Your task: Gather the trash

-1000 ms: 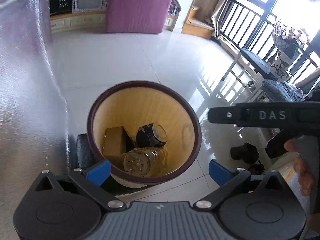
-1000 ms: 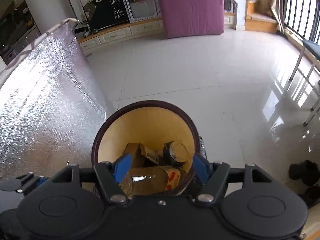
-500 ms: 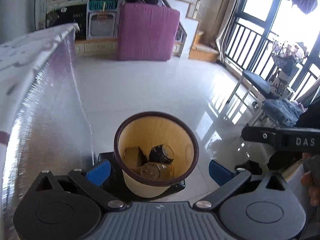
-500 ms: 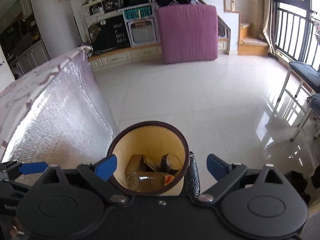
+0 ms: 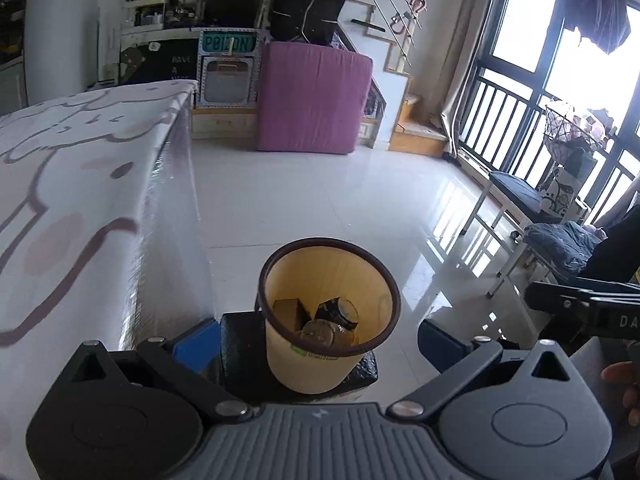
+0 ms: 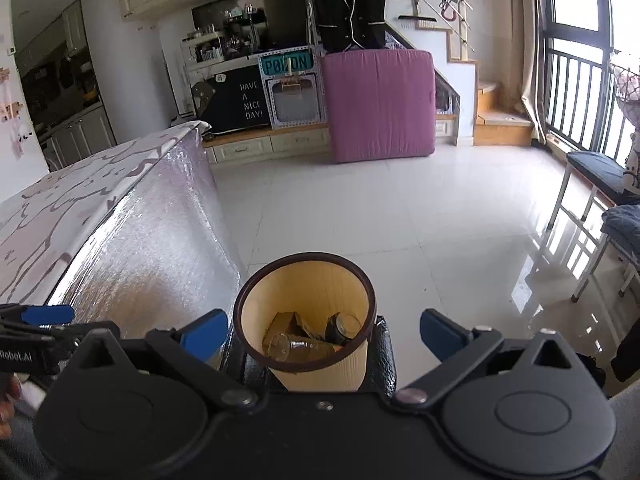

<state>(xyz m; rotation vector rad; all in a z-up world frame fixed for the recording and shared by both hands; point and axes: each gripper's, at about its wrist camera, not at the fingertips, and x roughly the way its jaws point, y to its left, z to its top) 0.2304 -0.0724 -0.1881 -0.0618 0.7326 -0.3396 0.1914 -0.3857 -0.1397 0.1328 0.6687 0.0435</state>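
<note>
A yellow trash bin (image 5: 316, 368) with a dark rim stands on the floor below both grippers; it also shows in the right wrist view (image 6: 352, 372). Inside lie a clear bottle (image 5: 318, 332), a dark can (image 5: 340, 312) and a brown carton (image 5: 288, 310). My left gripper (image 5: 318, 342) is open and empty, high above the bin. My right gripper (image 6: 324, 334) is open and empty, also above the bin. The bottle (image 6: 298, 347) lies at the bin's near side in the right wrist view.
A table with a patterned cloth (image 5: 68, 184) and silver foil side (image 6: 152, 240) stands left of the bin. A black block (image 5: 240, 344) lies under the bin. A pink mattress (image 6: 378, 104) leans at the far wall. A bench (image 5: 516, 196) and shoes stand to the right.
Both grippers have risen well above the bin, so it looks smaller and the table top has come into view. The right gripper's fingers have opened wider.
</note>
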